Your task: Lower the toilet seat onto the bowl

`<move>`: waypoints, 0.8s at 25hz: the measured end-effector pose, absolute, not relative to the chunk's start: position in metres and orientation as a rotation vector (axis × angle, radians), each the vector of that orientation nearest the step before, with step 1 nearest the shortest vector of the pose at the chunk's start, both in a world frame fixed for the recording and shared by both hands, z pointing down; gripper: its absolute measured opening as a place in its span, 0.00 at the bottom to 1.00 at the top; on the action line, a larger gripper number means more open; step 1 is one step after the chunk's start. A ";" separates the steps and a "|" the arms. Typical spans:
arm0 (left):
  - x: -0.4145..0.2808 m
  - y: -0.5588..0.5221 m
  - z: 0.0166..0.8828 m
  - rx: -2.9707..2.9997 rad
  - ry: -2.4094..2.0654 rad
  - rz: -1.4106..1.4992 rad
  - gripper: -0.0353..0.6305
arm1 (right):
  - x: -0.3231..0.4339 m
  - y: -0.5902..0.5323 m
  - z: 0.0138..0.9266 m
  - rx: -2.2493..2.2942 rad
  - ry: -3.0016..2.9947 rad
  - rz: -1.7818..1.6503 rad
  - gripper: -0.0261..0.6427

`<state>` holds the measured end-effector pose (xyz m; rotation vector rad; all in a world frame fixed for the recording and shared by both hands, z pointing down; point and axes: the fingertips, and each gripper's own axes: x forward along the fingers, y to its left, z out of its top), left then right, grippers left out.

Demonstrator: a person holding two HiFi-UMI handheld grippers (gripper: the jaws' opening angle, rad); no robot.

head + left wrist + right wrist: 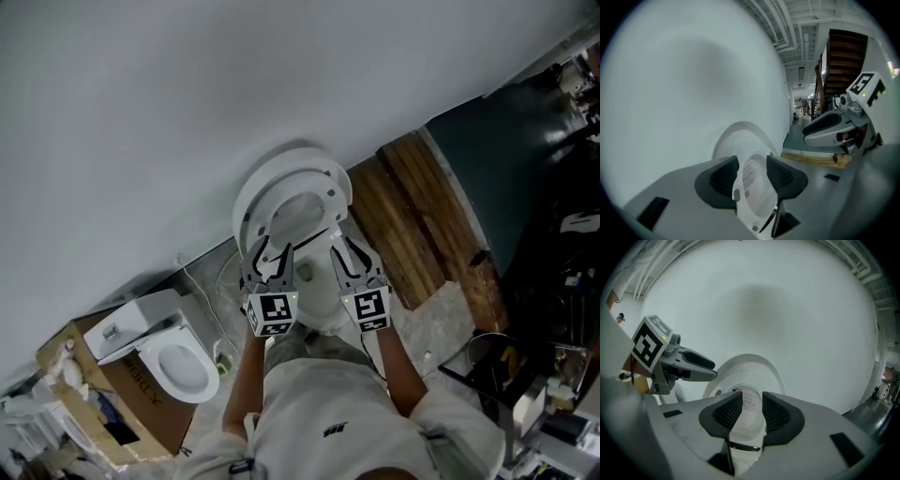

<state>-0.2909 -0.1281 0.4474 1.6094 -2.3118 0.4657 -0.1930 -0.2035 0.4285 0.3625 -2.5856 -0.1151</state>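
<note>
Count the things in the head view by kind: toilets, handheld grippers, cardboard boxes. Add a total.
Toilets: 2, the toilet by the wall and the second toilet at lower left
Grippers: 2, the left gripper and the right gripper
Cardboard boxes: 1, the cardboard box
Total: 5

Lighting's soft n even, pale wall (187,112) bright w/ no hard shadows; head view goes dim at right. Gripper views: heavy fisheye, black corners, close-up stuff kinda blurry.

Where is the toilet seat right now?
Head view, centre: the white oval toilet seat stands raised against its lid by the white wall, just beyond the left tool and right tool.
</note>
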 end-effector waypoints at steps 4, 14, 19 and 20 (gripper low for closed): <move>-0.301 -0.136 0.462 1.599 -2.292 0.478 0.39 | -0.208 -0.216 0.440 0.359 -2.562 -0.126 0.23; -0.327 -0.157 0.491 1.508 -2.305 0.519 0.46 | -0.244 -0.251 0.470 0.297 -2.539 -0.176 0.28; -0.337 -0.165 0.502 1.425 -2.345 0.551 0.47 | -0.260 -0.266 0.483 0.220 -2.544 -0.225 0.30; -0.338 -0.167 0.504 1.403 -2.353 0.557 0.47 | -0.263 -0.270 0.485 0.203 -2.546 -0.234 0.31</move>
